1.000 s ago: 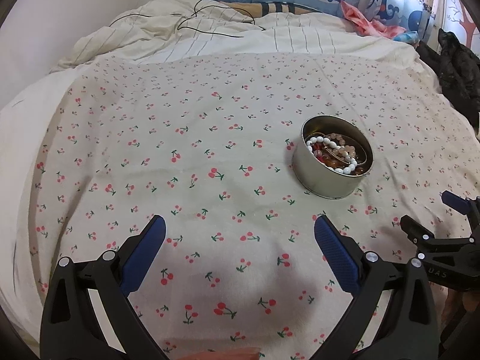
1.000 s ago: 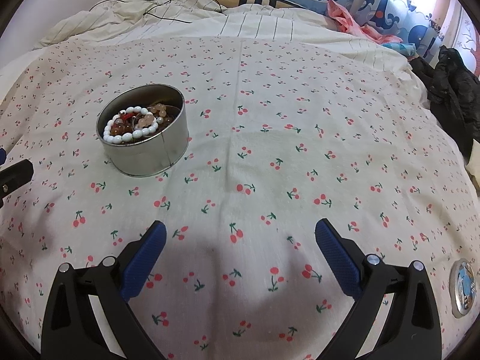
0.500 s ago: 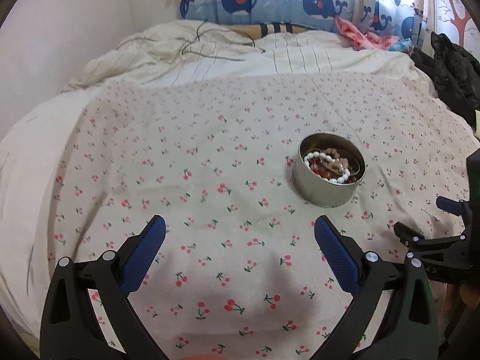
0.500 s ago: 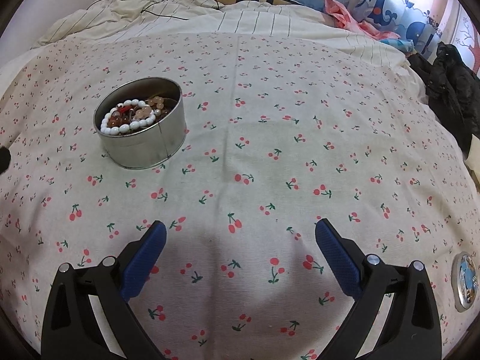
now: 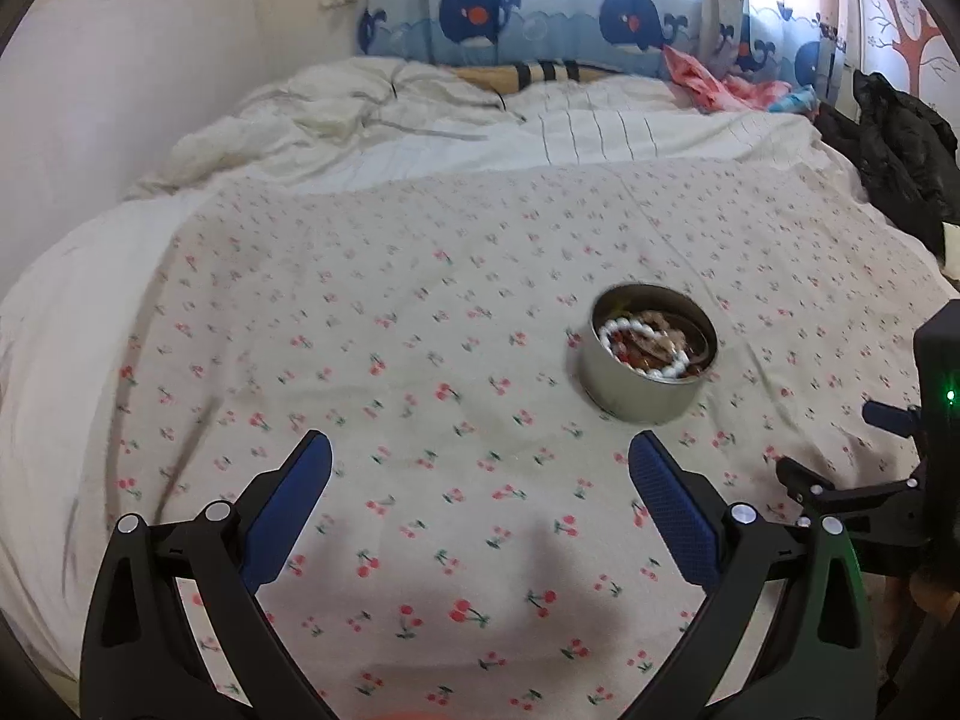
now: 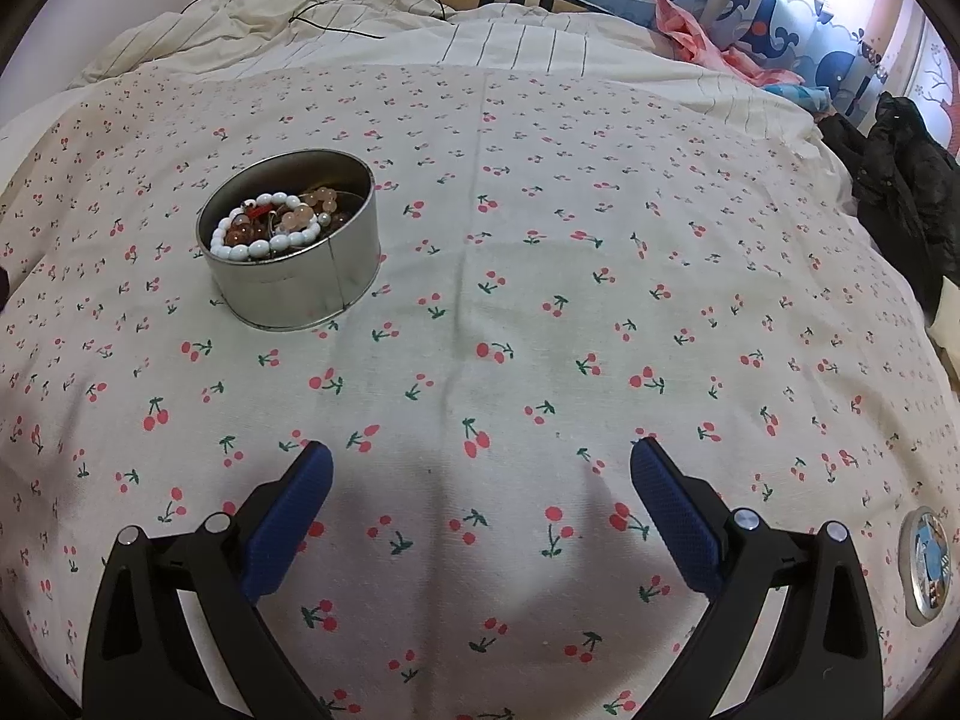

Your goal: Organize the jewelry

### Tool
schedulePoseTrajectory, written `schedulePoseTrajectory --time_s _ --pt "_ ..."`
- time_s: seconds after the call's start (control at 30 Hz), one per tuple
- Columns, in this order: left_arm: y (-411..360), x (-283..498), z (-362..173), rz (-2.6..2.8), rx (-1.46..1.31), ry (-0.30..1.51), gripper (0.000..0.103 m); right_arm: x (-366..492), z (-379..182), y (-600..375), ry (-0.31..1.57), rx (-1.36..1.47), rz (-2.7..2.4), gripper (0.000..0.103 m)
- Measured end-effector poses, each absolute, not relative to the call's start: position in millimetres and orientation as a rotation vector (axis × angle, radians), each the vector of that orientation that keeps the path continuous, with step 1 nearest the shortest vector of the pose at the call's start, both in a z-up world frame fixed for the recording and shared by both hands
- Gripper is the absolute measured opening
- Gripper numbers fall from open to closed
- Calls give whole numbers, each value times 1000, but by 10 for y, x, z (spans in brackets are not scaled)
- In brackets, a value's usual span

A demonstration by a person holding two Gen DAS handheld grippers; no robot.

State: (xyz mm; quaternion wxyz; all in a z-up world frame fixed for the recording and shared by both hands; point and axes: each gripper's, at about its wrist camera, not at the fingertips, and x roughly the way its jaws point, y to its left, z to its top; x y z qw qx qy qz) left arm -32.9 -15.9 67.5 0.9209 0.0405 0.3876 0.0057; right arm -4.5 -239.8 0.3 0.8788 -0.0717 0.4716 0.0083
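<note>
- Since both pairs of fingers gape wide w/ nothing held, left gripper (image 5: 479, 468) & right gripper (image 6: 477, 474) look idle.
- Tin (image 6: 292, 264) at right gripper's 11 o'clock, on the bed (image 6: 540, 312).
- Bracelets (image 6: 270, 228) all inside; lid (image 6: 926, 564) at 3 o'clock, not yet on.

A cherry-print sheet (image 6: 540, 312) covers the bed. A rumpled striped duvet (image 5: 420, 126) lies along its far edge, with a thin black cable (image 6: 336, 6) across it. Whale-print curtains (image 5: 540, 18) hang behind. Black clothing (image 6: 906, 180) is heaped at the right edge, pink fabric (image 5: 702, 78) at the far right corner.
</note>
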Motion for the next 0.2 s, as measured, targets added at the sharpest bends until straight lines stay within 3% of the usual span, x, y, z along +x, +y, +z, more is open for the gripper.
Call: schedulePoseTrajectory --time_s 0.2 --pt "-143 -302 633 17 61 818 95 -49 14 -2412 980 -149 18 95"
